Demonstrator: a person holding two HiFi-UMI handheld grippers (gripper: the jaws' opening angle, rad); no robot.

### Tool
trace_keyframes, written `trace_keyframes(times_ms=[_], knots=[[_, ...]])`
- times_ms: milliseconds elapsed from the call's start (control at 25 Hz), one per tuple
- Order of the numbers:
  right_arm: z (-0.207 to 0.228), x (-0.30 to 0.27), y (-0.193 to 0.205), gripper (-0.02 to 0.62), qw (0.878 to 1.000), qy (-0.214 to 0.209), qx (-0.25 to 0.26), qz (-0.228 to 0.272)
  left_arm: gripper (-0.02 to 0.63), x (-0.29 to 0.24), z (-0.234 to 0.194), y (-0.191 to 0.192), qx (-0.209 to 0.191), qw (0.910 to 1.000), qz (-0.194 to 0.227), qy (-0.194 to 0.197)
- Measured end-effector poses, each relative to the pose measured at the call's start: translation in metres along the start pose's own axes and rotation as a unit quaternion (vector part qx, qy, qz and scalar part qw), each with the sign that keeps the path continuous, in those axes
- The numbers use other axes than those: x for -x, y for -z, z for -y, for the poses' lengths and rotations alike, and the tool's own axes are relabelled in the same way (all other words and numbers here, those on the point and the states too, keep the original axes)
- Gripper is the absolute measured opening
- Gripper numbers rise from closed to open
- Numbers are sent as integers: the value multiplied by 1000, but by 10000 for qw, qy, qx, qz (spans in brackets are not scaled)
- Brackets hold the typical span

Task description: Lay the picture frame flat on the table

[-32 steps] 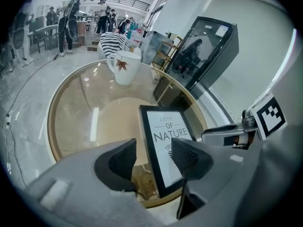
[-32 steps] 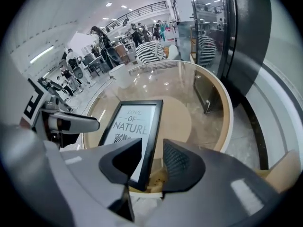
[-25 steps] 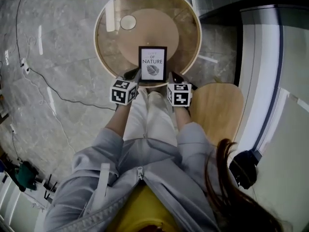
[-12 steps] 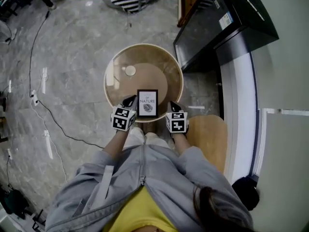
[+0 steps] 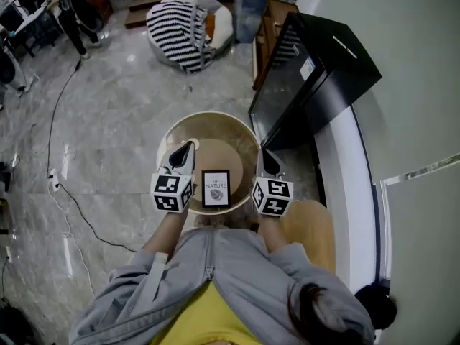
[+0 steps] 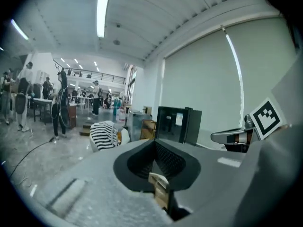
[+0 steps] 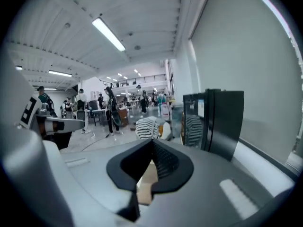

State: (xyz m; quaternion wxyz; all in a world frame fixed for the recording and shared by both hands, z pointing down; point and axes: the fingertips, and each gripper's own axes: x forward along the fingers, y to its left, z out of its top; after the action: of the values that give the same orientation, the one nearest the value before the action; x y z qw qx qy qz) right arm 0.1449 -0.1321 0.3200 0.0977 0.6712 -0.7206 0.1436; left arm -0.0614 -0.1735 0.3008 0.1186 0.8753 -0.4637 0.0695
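Observation:
The picture frame, black-edged with a white print, rests face up on the round glass-topped wooden table, seemingly flat. In the head view my left gripper is held high to the left of the frame, and my right gripper is high to its right. Both are well above the table and touch nothing. The left gripper view shows its jaws shut with nothing between them. The right gripper view shows the same for its own jaws. Both look out level across the room.
A black cabinet stands right of the table against a white wall. A round wooden stool is at my right side. A striped beanbag lies beyond the table. A cable runs over the marble floor on the left.
Both grippers have risen from the frame's lower corners to high above the table. The frame stays on the table. My head view has pulled up and back.

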Motion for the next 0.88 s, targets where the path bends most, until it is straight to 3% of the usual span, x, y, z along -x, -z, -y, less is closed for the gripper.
trace_keyframes(times_ms=[200,400,520,880], knots=[[-9,38,-91,0,9941,-25,172,1071,6,27,18,-84,-463,9963,722,-96],[-24,71,-144,0,9835,-82,465,1747,6,52,37,-128,-869,9891,1179,-118],[-34,78,-152,0,9803,-243,534,1884,6,59,44,-134,-1004,9871,1244,-120],[-43,81,-142,0,9814,-555,480,1776,6,58,54,-114,-827,9903,1120,22]])
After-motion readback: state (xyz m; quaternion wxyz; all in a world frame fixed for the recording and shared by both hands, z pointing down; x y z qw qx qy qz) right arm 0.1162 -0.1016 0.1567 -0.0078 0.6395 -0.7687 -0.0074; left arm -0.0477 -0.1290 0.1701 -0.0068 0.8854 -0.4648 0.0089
